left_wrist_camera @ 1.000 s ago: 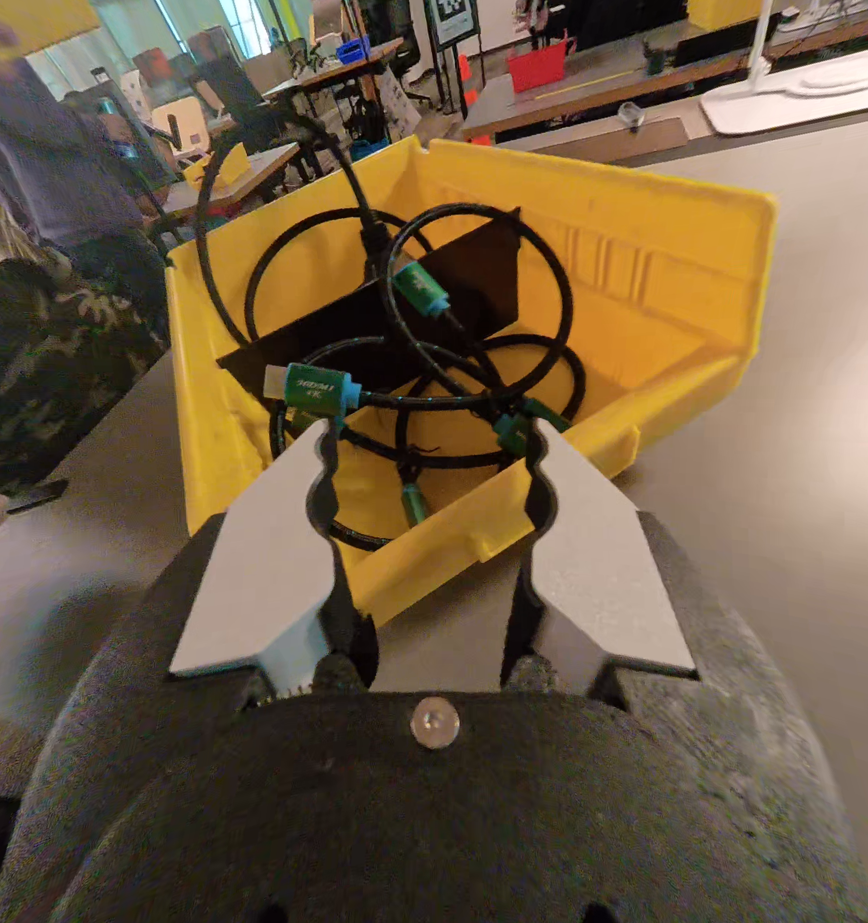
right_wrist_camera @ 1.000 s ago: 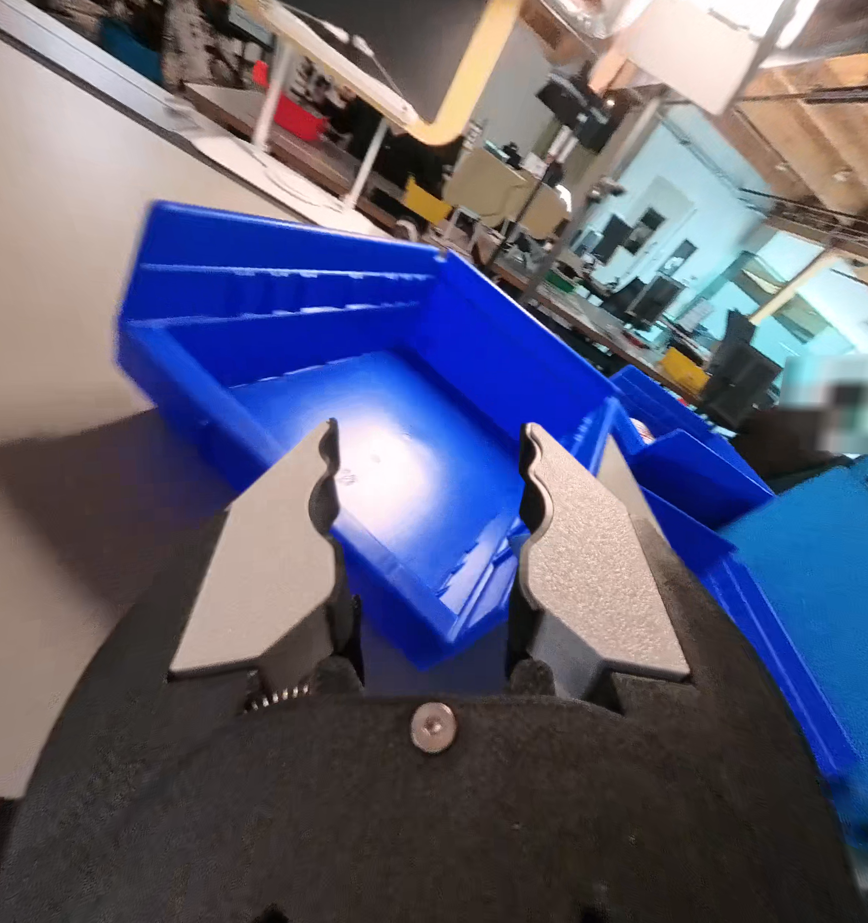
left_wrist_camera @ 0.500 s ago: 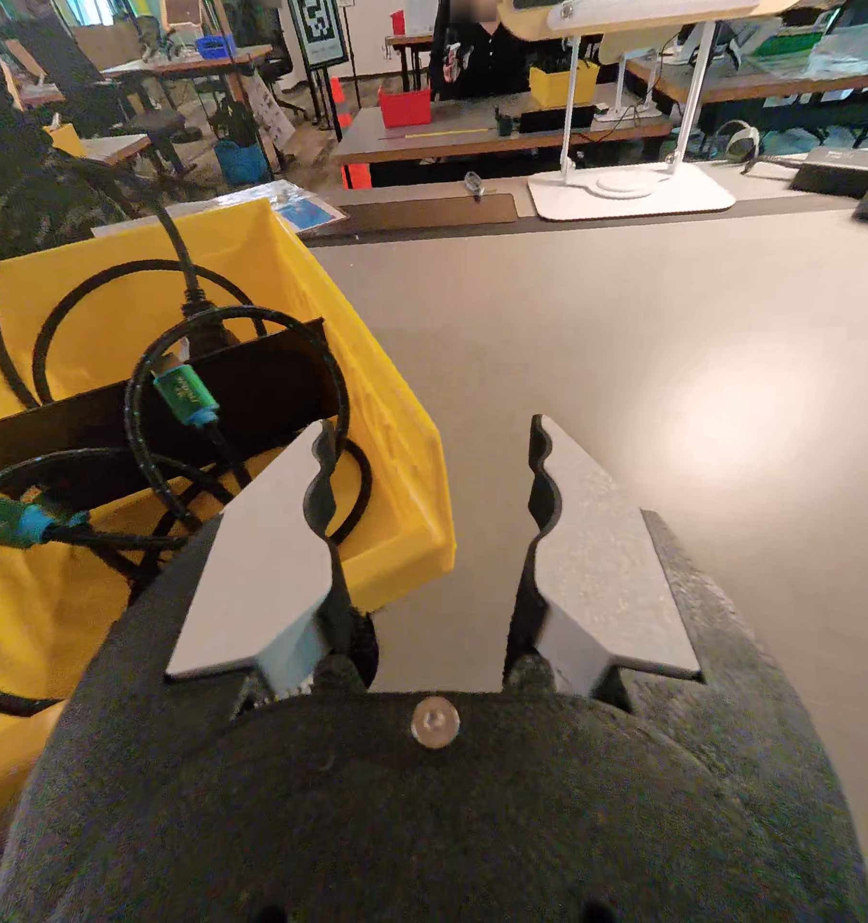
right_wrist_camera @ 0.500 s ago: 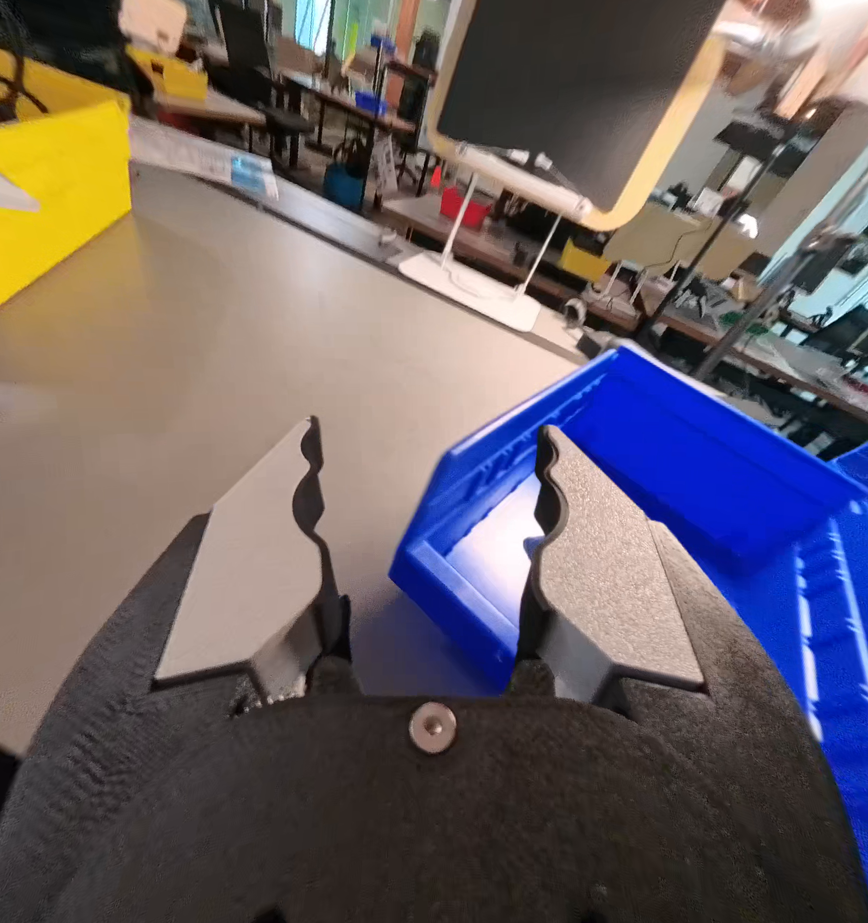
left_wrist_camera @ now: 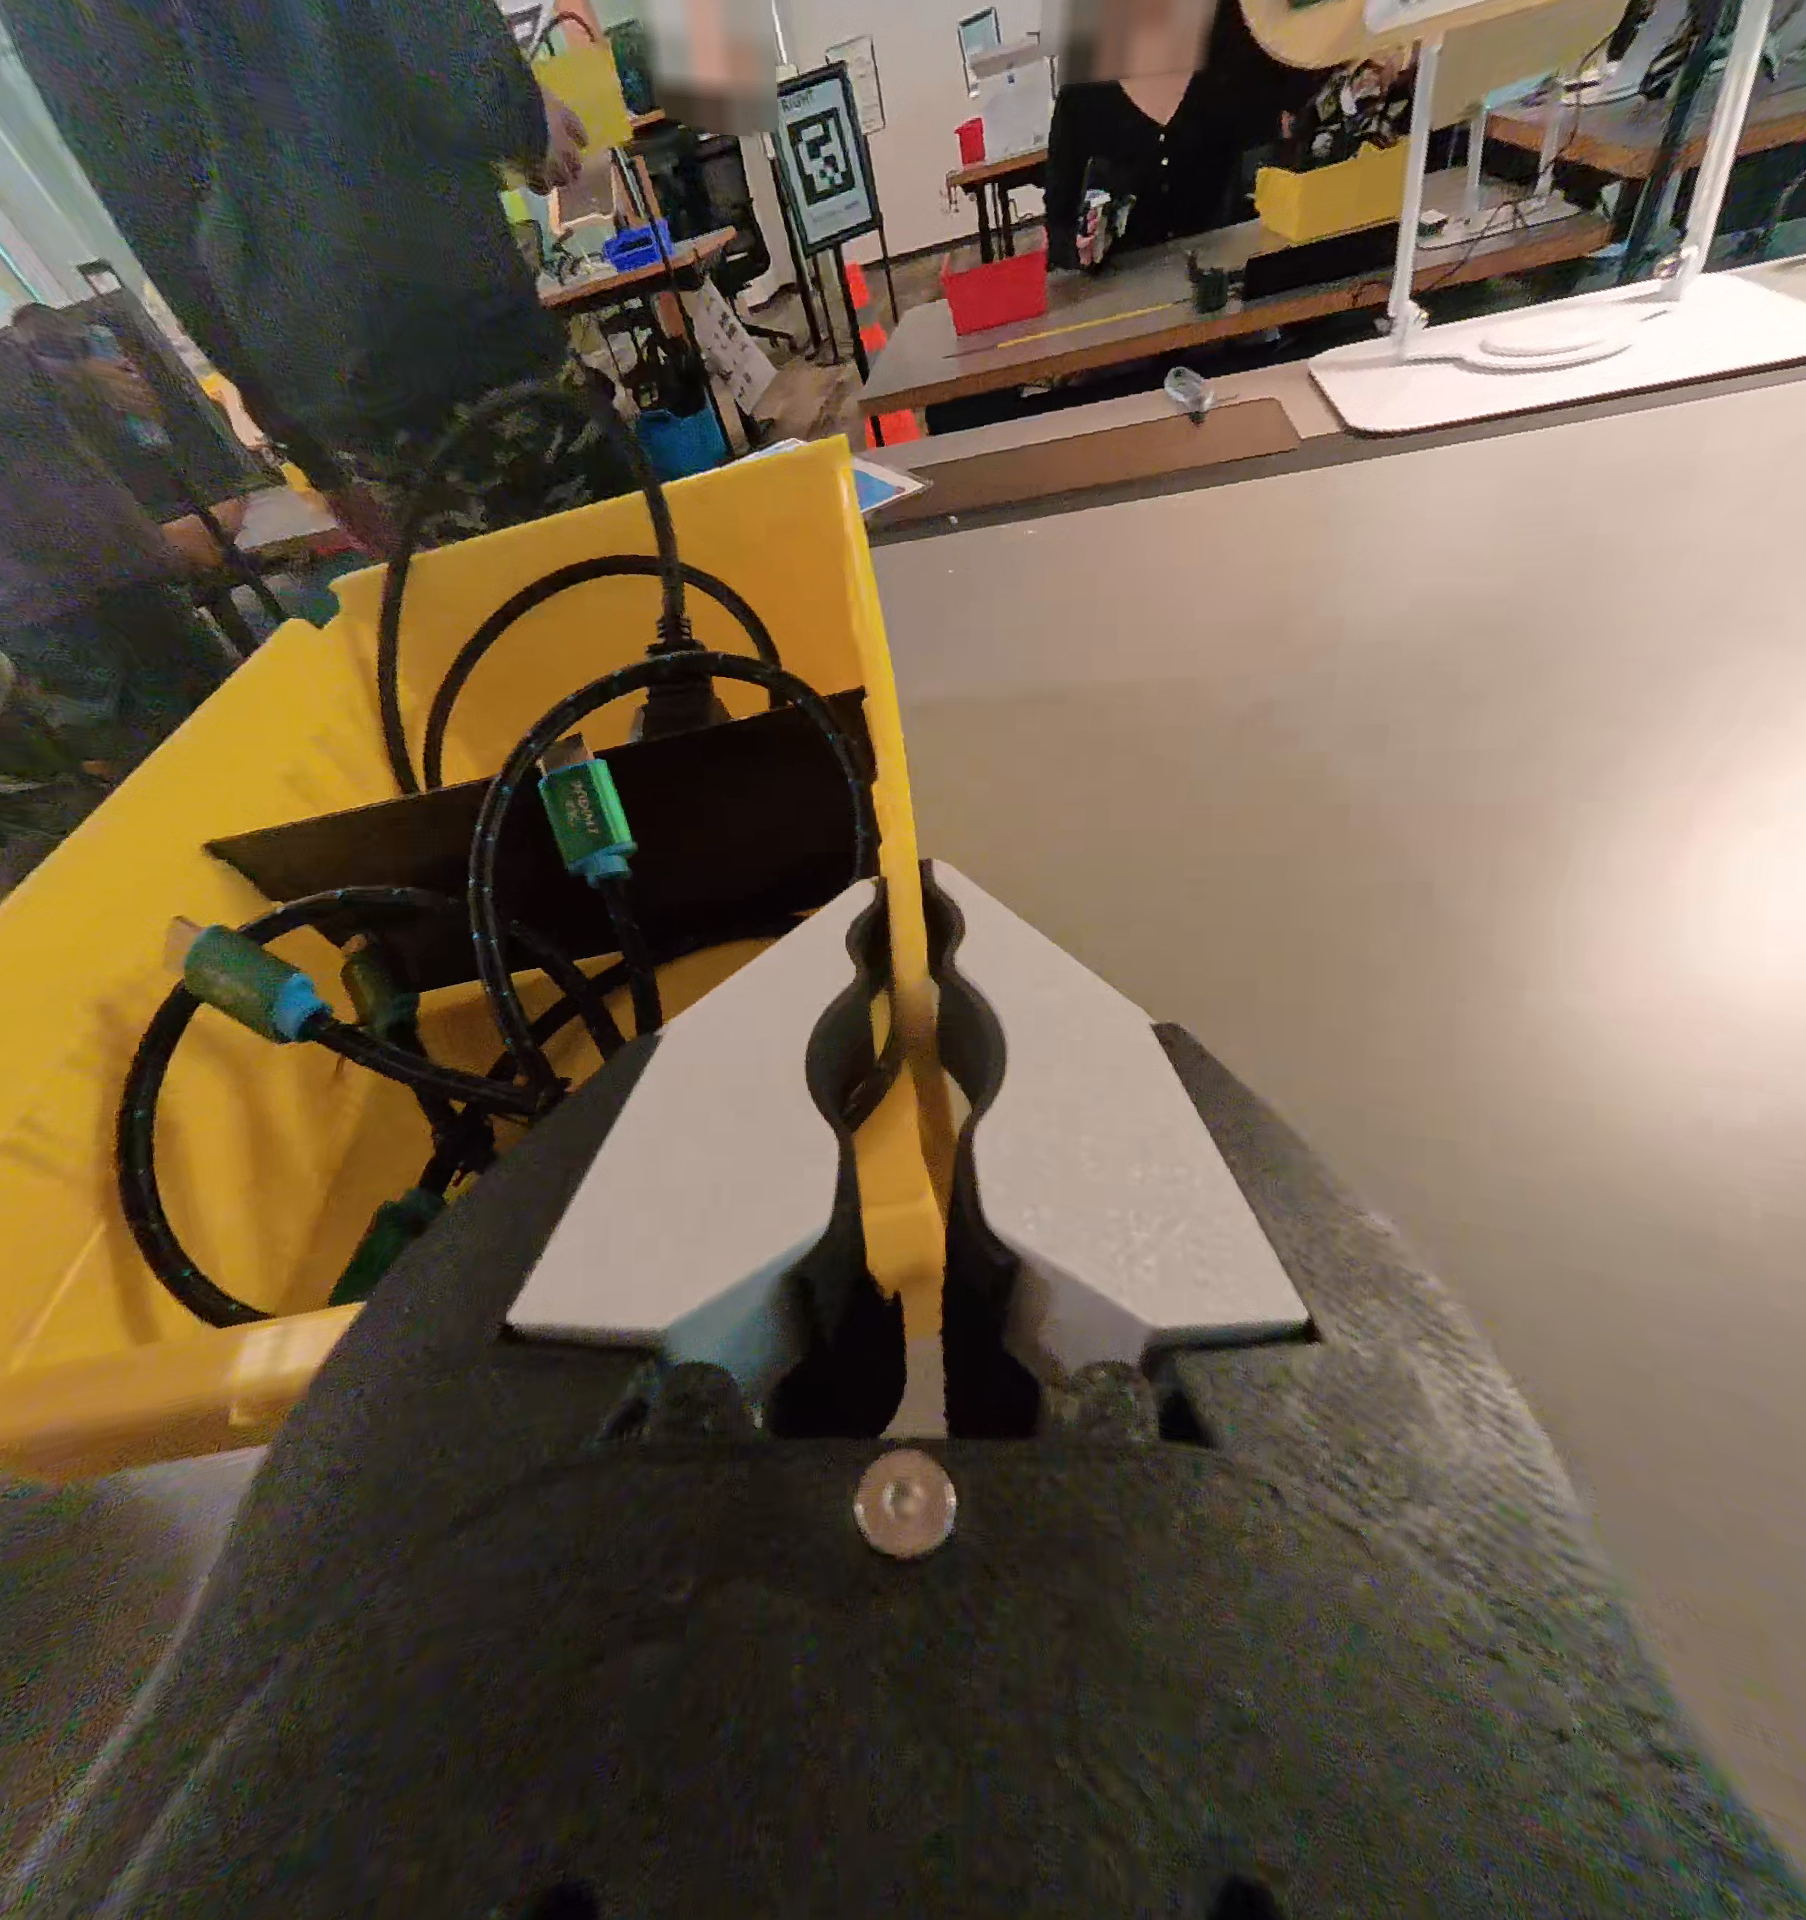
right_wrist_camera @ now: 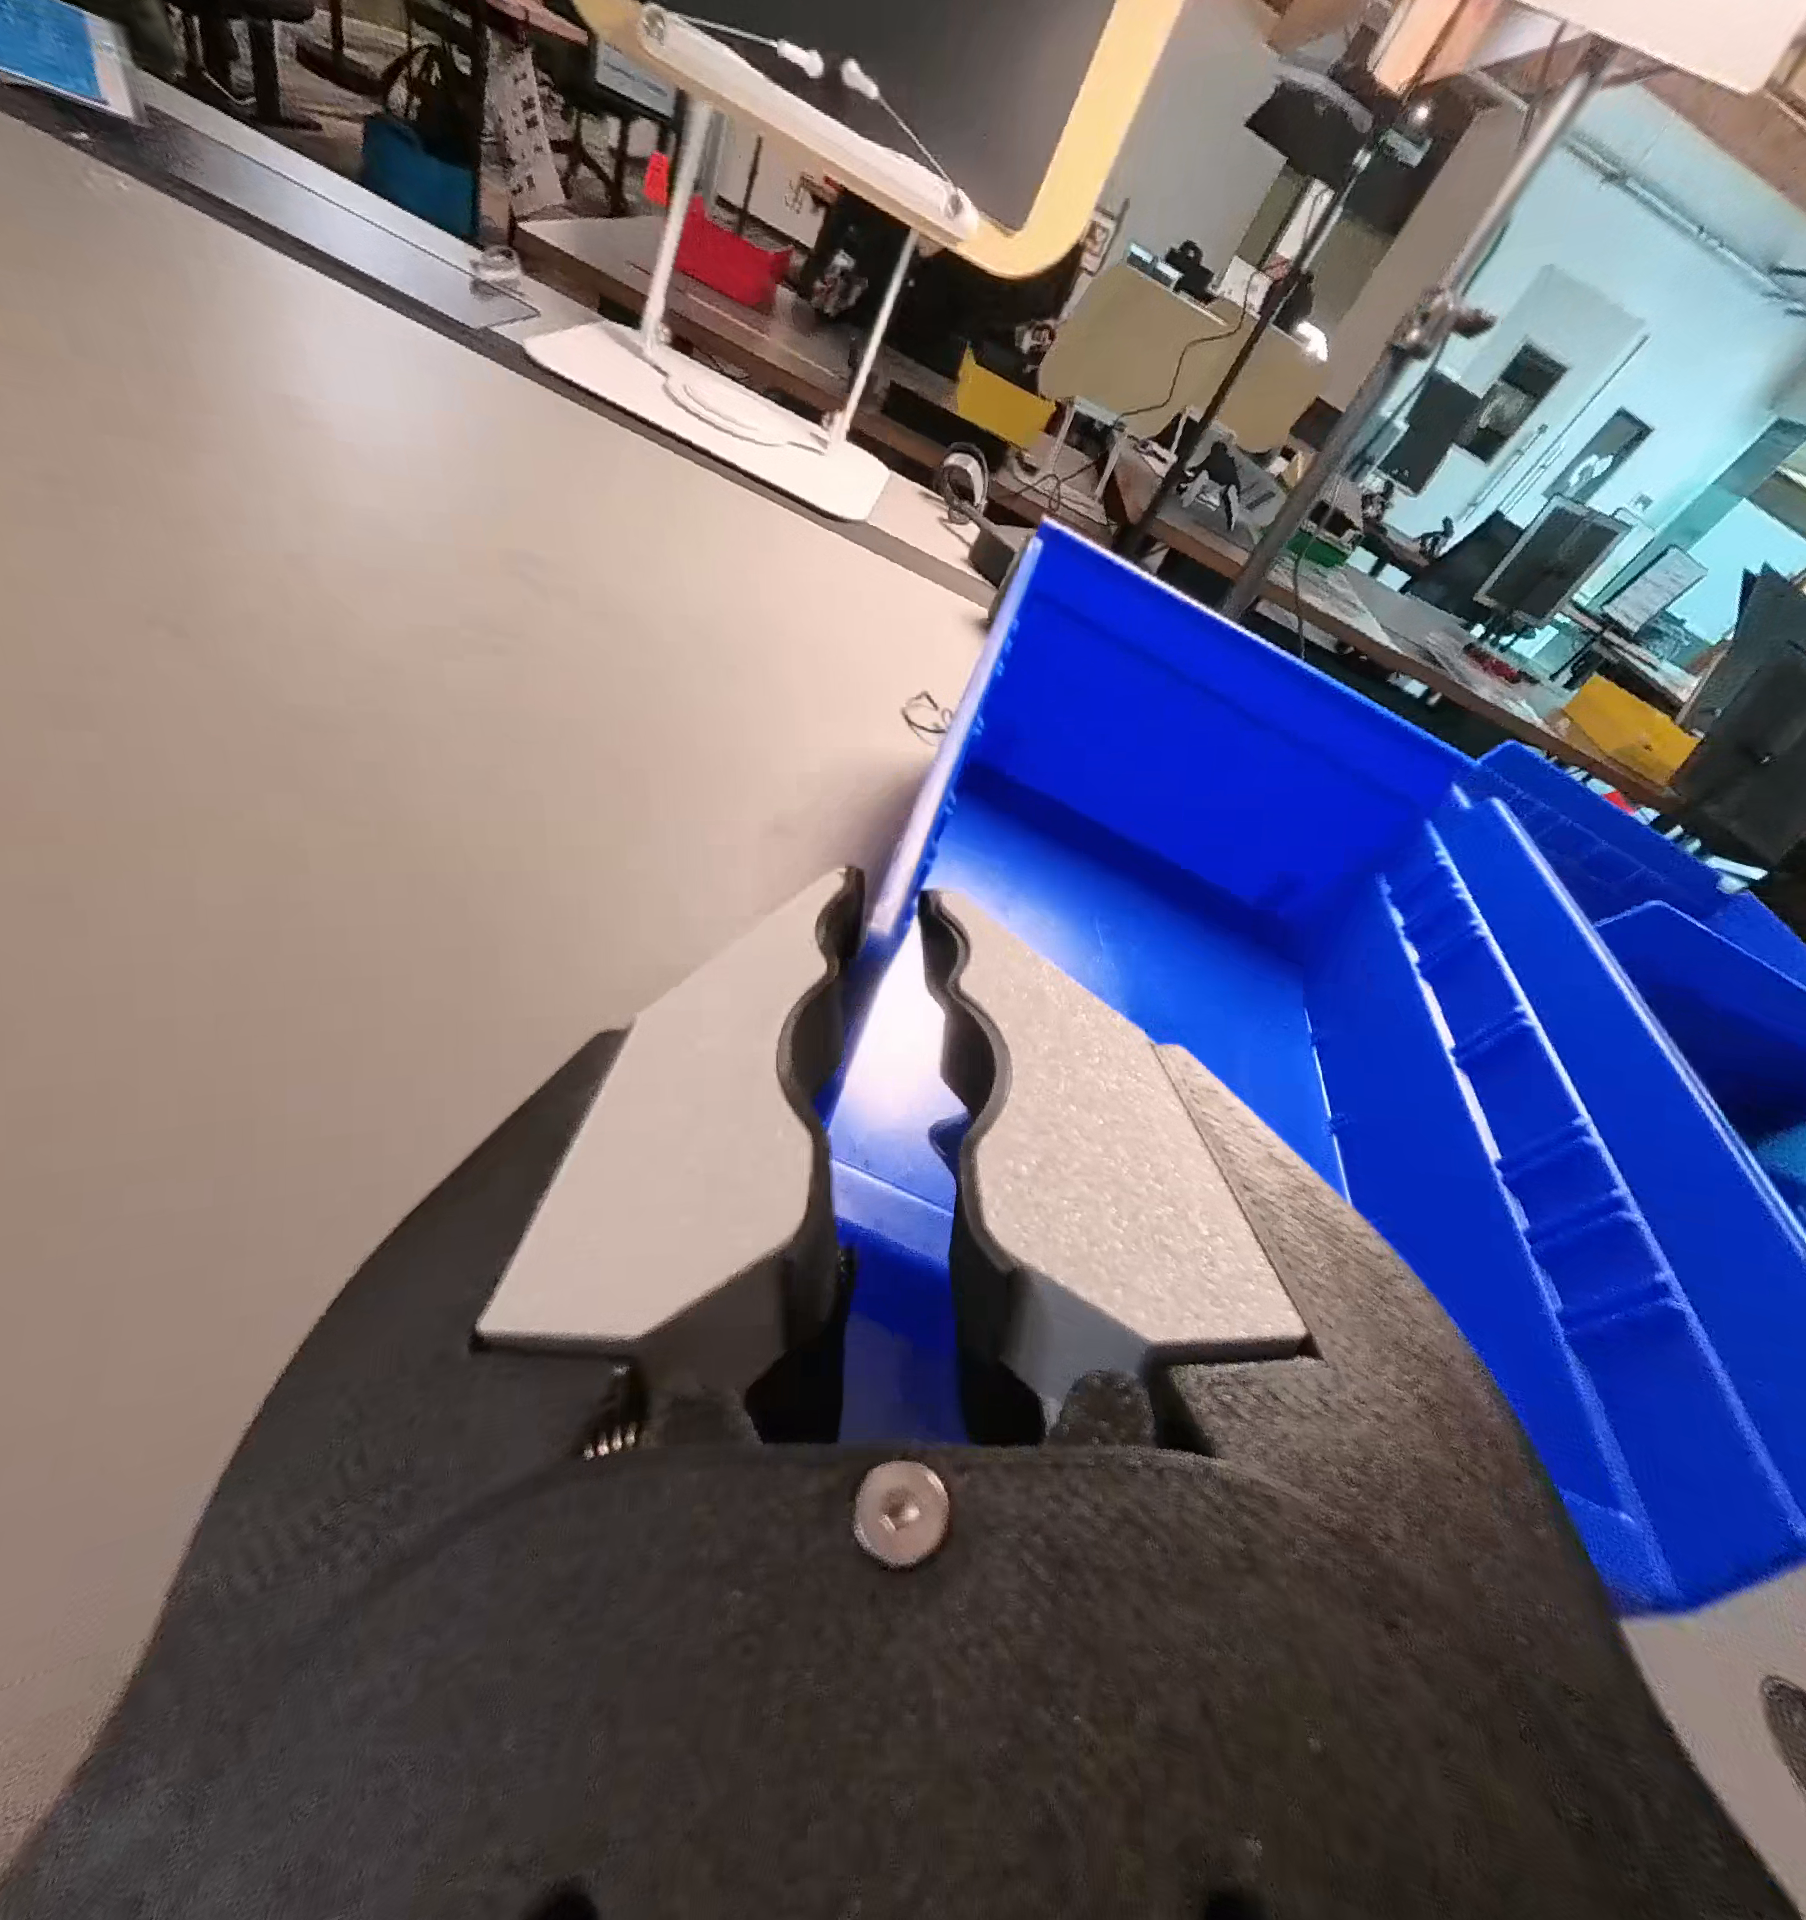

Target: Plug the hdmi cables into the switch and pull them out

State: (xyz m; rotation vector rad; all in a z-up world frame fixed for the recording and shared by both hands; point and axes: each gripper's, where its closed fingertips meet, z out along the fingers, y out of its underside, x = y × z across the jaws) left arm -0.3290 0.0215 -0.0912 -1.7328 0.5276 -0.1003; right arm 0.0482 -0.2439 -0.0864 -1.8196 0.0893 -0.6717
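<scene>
Fingers (left_wrist_camera: 1065, 1122) of the left gripper (left_wrist_camera: 904, 914) were clamped on the yellow bin (left_wrist_camera: 774, 540) side wall; HDMI cables (left_wrist_camera: 577, 821) lay coiled inside at 10 o'clock. Right gripper (right_wrist_camera: 891, 914) pinched the blue bin (right_wrist_camera: 1242, 707) wall on the table (right_wrist_camera: 359, 675).

Small pale lettering runs along the green plug (left_wrist_camera: 585, 823) of one cable in the yellow bin (left_wrist_camera: 255, 1195). A floor sign (left_wrist_camera: 826, 156) behind carries a black-and-white square marker with a short word above it.

Bright indoor light overhead throws a pale glare patch on the grey table (left_wrist_camera: 1501, 831). Wide lenses bend the edges; background and picture edges look softly blurred.
</scene>
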